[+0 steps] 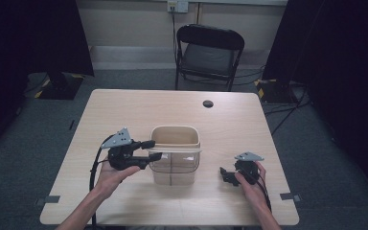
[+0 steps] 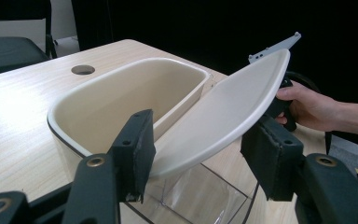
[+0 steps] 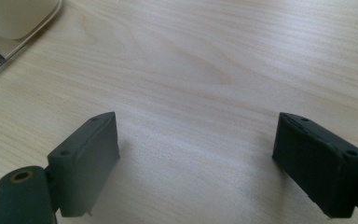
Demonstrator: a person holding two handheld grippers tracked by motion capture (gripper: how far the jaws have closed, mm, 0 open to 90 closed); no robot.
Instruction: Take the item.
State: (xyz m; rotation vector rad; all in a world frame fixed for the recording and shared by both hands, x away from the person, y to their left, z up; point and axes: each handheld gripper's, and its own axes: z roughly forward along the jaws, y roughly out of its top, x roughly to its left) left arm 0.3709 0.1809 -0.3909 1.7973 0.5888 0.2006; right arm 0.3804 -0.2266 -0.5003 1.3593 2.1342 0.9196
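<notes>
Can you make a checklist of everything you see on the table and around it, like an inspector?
Surface: pale wooden table with a round hole near its far edge.
Job's things: cream bin over a clear lower part, its flap lid tilted up.
Clutter: nothing seen.
Grippers: left gripper has the lid's edge between its jaws, near pad touching, far pad apart; right gripper is open and empty over bare wood.
Cables: black cable trails from the left gripper.
Surroundings: black folding chair behind the table, grey floor, dark curtains at both sides.
</notes>
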